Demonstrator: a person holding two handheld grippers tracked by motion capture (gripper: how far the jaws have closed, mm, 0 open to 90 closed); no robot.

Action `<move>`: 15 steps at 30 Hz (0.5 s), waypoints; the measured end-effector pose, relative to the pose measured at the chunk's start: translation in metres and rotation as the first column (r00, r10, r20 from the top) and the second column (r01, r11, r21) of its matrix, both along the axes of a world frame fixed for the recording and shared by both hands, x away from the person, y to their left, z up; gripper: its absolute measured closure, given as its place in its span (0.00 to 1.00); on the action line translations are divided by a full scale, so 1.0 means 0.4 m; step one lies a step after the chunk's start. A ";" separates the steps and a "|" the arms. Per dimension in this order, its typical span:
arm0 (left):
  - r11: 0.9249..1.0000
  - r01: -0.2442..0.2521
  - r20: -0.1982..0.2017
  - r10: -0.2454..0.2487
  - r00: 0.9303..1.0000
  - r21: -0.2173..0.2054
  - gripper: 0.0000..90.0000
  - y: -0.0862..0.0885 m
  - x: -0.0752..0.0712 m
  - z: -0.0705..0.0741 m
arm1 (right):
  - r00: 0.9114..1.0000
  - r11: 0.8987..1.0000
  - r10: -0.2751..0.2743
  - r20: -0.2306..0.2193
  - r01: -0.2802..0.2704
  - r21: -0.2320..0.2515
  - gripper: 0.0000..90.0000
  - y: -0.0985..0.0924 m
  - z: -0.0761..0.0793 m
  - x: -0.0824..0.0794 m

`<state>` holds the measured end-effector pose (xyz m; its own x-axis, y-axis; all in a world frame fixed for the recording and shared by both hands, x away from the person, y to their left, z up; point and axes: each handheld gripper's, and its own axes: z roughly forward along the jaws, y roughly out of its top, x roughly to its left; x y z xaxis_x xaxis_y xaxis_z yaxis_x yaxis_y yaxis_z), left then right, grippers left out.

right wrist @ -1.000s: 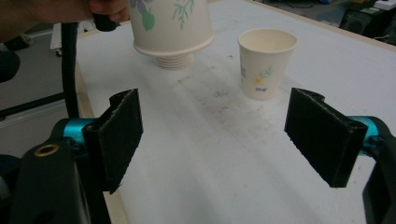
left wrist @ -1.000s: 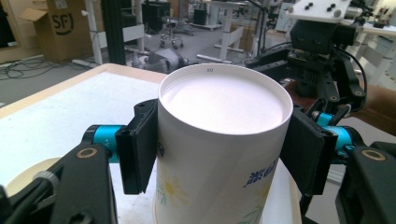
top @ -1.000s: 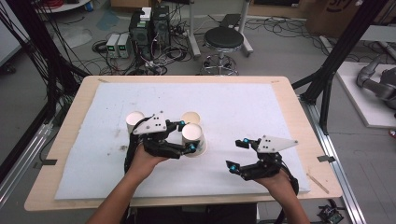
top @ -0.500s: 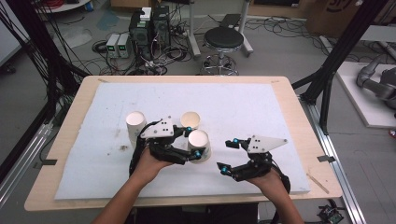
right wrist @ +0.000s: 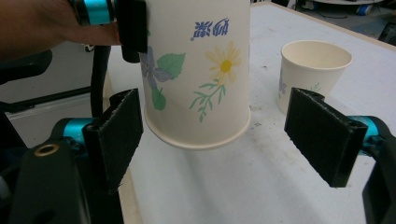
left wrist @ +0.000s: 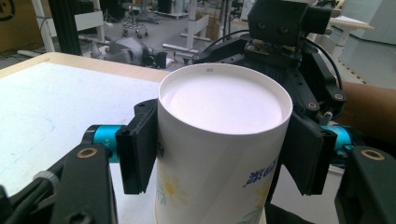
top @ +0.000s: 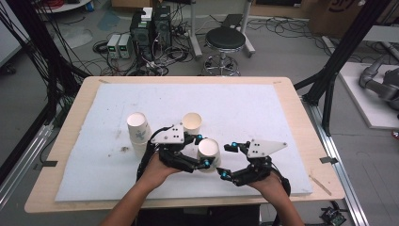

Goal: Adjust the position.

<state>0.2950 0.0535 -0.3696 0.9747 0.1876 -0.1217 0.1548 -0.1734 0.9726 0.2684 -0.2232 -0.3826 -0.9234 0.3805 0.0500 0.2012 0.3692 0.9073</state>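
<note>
Holding: inverted cup (top: 208, 151) clamped in left tool (top: 200, 150), off the table (top: 282, 113) at centre. Right tool (top: 225, 160), at its 3 o'clock, gapes empty. Advice: close squarely on cup's wall before left releases.

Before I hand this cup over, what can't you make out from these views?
- Held cup: its mouth, cut off by the left gripper view's bottom edge.
- Stacked cups, high view: too small to count.
- Held cup's printed text, right gripper view: too small to read.
</note>
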 end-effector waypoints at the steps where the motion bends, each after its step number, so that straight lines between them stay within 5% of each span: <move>1: 1.000 0.004 0.000 -0.004 1.000 0.000 0.38 -0.001 0.000 0.000 | 1.000 1.000 0.003 0.002 -0.003 0.002 0.22 0.000 0.000 0.000; 15: 0.997 0.071 -0.020 -0.071 0.997 -0.024 0.39 -0.021 -0.008 -0.008 | 0.997 0.997 0.077 -0.021 -0.077 0.013 0.22 0.028 -0.015 -0.002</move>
<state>0.2917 0.0453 -0.3730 0.9826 0.1147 -0.1462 0.1636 -0.1616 0.9732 0.2676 -0.2118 -0.3886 -0.9487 0.3073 0.0745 0.1922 0.3733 0.9076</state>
